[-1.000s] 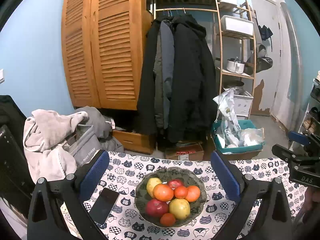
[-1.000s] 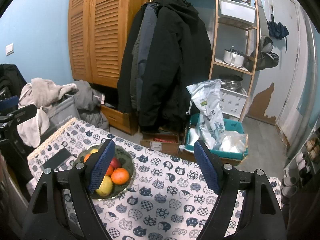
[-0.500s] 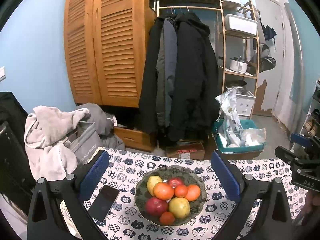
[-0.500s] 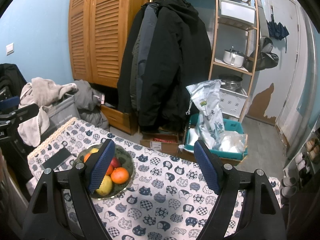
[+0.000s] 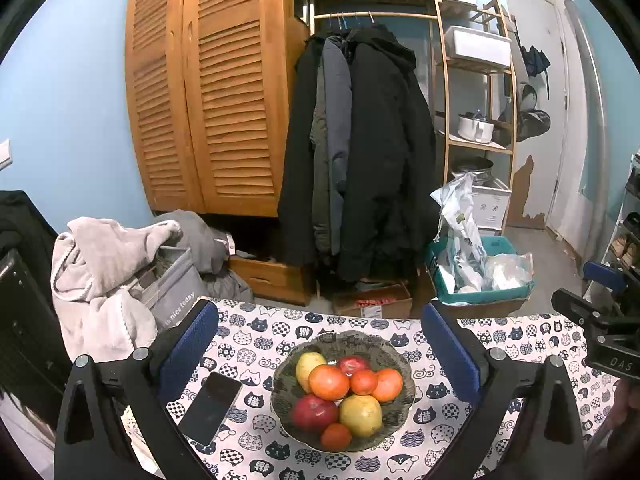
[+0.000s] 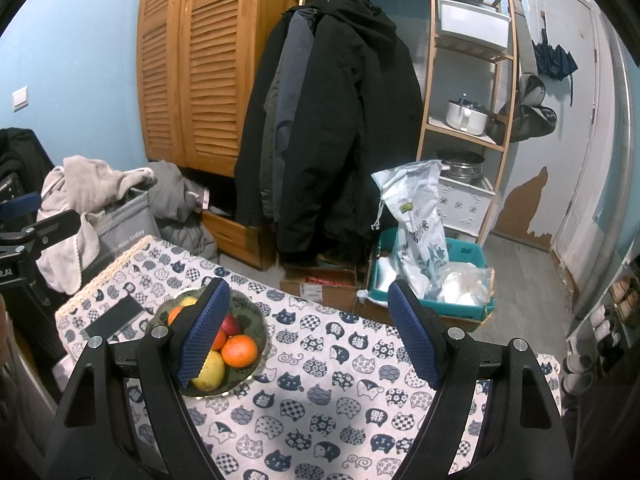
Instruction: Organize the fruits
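Bowl of fruit on table, phone just left of it. Left tongs spread wide, empty, bowl dead ahead between blue pads, slightly below. Right tongs also spread, empty, aimed at bare cloth; bowl lies to their left, partly behind left pad. Left hand nearer, better lined up. Fruit round, no long axis; orange on top most exposed.

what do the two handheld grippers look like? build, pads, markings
Both match: the left gripper and right gripper have matte black angular finger arms with triangular cutouts and silver screw heads on top. Each finger carries a flat blue pad with a diamond-grid texture. Seen side-on, the right gripper's body shows white lettering. No cables visible.
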{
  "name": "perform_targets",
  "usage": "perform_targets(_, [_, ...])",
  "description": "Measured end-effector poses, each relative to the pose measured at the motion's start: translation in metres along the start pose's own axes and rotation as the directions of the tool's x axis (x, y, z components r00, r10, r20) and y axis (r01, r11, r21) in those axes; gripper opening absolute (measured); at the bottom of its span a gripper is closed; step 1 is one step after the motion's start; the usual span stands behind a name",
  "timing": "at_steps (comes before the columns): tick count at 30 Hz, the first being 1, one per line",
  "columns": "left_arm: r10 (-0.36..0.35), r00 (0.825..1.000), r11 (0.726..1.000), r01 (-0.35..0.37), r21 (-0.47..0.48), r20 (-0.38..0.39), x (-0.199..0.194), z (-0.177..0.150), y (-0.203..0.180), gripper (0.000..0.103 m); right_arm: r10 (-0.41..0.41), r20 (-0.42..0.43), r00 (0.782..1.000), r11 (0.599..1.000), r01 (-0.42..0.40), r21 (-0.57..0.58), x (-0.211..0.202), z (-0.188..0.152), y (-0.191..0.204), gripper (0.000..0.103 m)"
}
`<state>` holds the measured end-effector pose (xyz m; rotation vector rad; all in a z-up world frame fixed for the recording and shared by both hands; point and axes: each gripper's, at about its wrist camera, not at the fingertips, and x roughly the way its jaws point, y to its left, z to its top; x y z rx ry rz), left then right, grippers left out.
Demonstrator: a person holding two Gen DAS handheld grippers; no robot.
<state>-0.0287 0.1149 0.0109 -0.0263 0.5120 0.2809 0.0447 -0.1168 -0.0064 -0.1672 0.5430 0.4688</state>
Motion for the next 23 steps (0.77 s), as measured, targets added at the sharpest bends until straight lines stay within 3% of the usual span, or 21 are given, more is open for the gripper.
perform_targets(23, [-0.009, 1.000, 1.000, 0.009, 0.001, 0.002, -0.0010, -0.0029, -0.0001, 0.102, 0.000, 0.001, 1.000, 1.000, 0.000, 0.001, 0.0000, -0.0004, 0.0005, 0.080])
